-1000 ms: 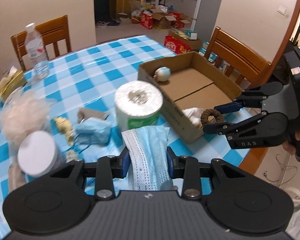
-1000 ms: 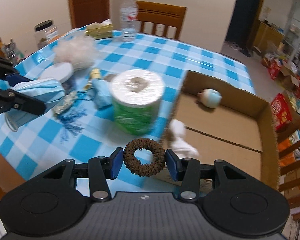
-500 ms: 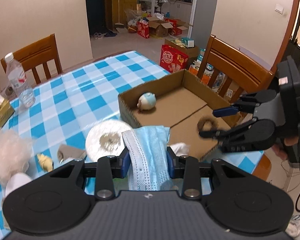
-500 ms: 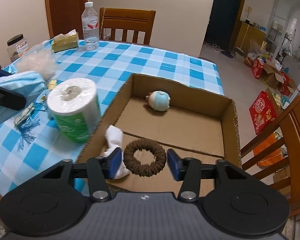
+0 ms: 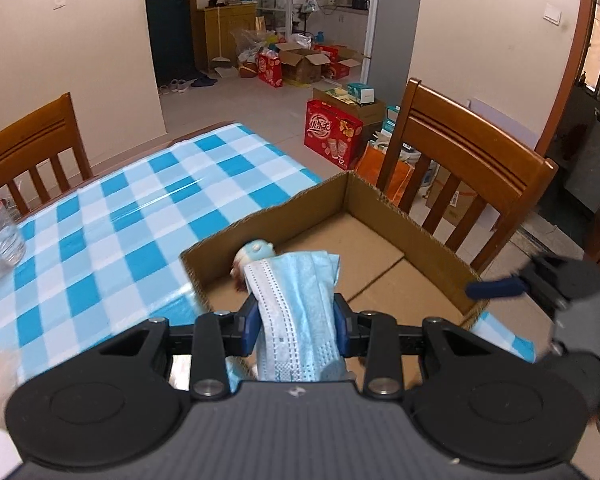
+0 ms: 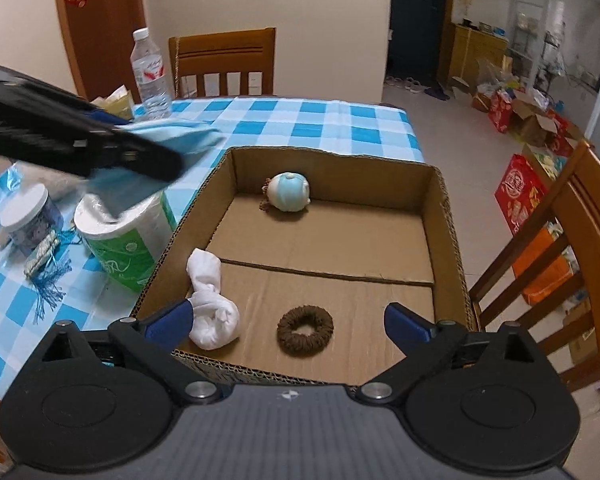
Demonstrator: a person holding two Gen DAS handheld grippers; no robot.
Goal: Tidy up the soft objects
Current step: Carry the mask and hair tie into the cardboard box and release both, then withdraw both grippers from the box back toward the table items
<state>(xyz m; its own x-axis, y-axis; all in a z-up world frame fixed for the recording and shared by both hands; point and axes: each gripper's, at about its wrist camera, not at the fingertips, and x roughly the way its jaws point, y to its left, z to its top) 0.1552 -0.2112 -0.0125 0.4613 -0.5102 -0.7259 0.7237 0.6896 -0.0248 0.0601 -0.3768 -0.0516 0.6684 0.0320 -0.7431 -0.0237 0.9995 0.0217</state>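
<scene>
Your left hand-held gripper is clamped on a blue mask, held over the near left corner of the box on the tabletop. Your right hand-held gripper has its jaws opening wide, gripping nothing; the brown hair tie lies loose on the box floor between them, beside a white sock. A small plush rests near the far wall.

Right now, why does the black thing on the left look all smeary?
Right wrist view: the left tool, holding the blue mask, is motion-blurred, while the box stays sharp. Left wrist view: the mask is sharp; fisheye bends the walls.
</scene>
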